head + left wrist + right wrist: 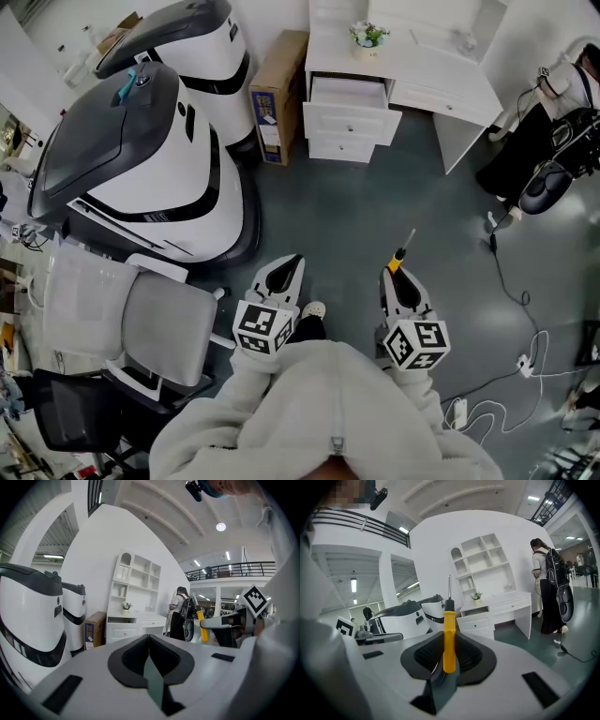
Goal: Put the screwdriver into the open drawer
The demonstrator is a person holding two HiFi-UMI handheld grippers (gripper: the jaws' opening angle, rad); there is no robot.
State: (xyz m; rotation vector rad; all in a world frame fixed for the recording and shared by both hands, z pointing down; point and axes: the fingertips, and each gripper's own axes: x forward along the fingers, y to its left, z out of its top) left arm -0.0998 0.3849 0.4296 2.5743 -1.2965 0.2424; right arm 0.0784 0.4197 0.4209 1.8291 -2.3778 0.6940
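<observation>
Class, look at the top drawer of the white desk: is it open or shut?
Open. The top drawer juts out past the lower drawers, and the head view looks down into it.

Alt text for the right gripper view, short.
White right gripper shut on a yellow-handled screwdriver, metal shaft pointing up. Beyond it, a white desk with its top drawer open, white wall shelves, and two white-and-grey machines at left.

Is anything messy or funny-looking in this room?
Nothing looks broken or spilled. The top drawer of the white desk sticks out open while the two below it are shut, and loose cables trail across the floor on the right.
</observation>
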